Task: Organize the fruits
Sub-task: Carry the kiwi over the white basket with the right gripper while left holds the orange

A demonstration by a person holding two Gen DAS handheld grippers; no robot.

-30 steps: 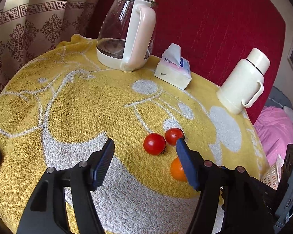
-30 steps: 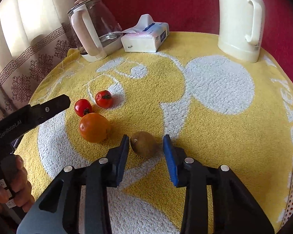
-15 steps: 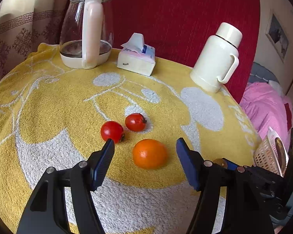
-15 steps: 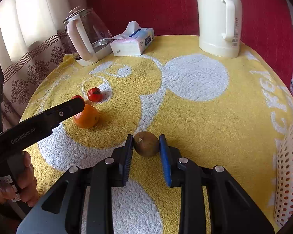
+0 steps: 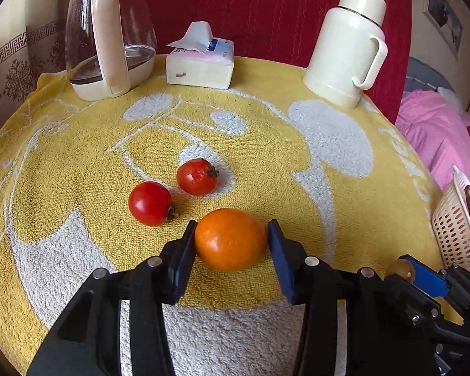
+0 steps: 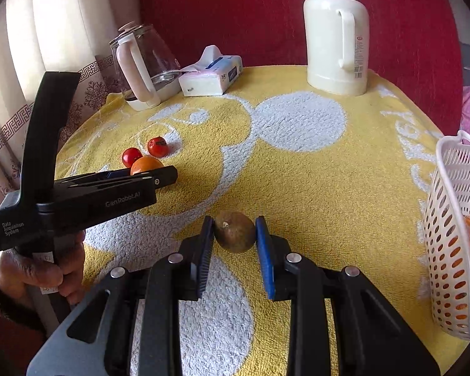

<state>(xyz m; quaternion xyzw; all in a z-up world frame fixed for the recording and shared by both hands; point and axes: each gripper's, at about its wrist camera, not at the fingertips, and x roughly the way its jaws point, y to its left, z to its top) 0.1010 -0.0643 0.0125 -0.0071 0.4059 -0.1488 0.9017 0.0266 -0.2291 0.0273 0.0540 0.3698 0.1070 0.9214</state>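
Note:
My left gripper [image 5: 232, 235] is shut on an orange [image 5: 230, 239] that rests on the yellow towel. Two red tomatoes [image 5: 150, 203] [image 5: 196, 176] lie just beyond it to the left. My right gripper [image 6: 234, 230] is shut on a brown kiwi [image 6: 235, 231], held just above the towel. In the right wrist view the left gripper [image 6: 159, 175] shows at the left with the orange [image 6: 145, 164] and the tomatoes [image 6: 157, 146]. A white perforated basket [image 6: 454, 235] with orange fruit inside stands at the right edge; it also shows in the left wrist view [image 5: 454, 228].
A glass kettle [image 5: 109, 37], a tissue pack [image 5: 200, 62] and a cream thermos [image 5: 344, 47] stand along the back of the round table covered by a yellow and white towel [image 5: 78, 163]. A red backrest rises behind; pink bedding [image 5: 435, 138] lies at the right.
My left gripper moved forward around the orange and closed on it. My right gripper, shut on the kiwi, pulled back toward the right, bringing the basket into view.

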